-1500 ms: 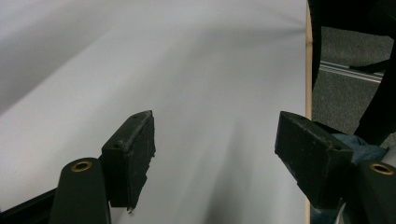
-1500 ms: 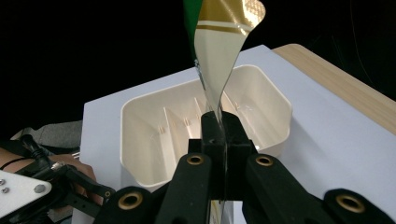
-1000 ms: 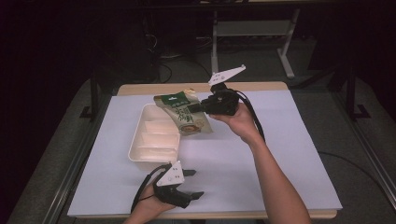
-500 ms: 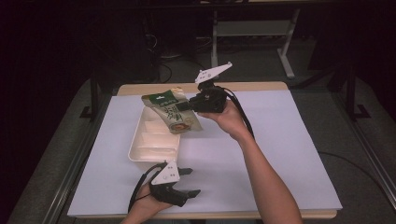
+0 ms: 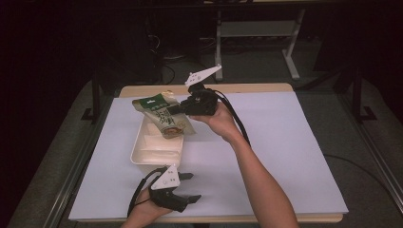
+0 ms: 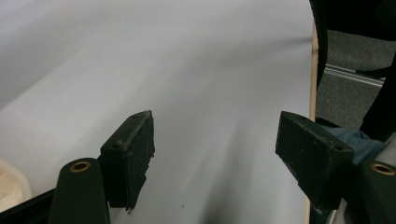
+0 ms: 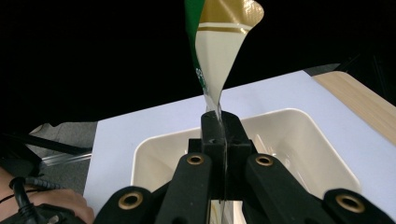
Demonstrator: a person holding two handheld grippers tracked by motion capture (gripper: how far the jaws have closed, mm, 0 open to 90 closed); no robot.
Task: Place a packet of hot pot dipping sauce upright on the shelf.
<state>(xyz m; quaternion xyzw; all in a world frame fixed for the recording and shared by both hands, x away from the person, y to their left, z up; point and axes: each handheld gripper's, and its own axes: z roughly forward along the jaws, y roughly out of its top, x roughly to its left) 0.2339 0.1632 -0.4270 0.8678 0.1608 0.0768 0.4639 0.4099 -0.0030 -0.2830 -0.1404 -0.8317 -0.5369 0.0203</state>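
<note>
A green, gold and cream snack pouch (image 5: pixel 163 115) hangs in the air over the far end of a cream plastic tray (image 5: pixel 142 154). My right gripper (image 5: pixel 177 109) is shut on its edge. In the right gripper view the pouch (image 7: pixel 218 51) rises edge-on from the closed jaws, with the tray (image 7: pixel 303 140) below. My left gripper (image 5: pixel 190 186) rests near the table's front edge, just in front of the tray, open with nothing between its jaws. In the left gripper view my left gripper (image 6: pixel 215 154) looks out over the bare white sheet (image 6: pixel 187 70).
A white sheet (image 5: pixel 294 142) covers the wooden table (image 5: pixel 247 88). Dark floor, cables and a metal stand (image 5: pixel 256 33) lie beyond the far edge. A corner of the tray (image 6: pixel 11 179) shows at the lower left of the left gripper view.
My right gripper has carried the pouch to the left, from over the tray's right rim to above the tray's far end. The left gripper has stayed put.
</note>
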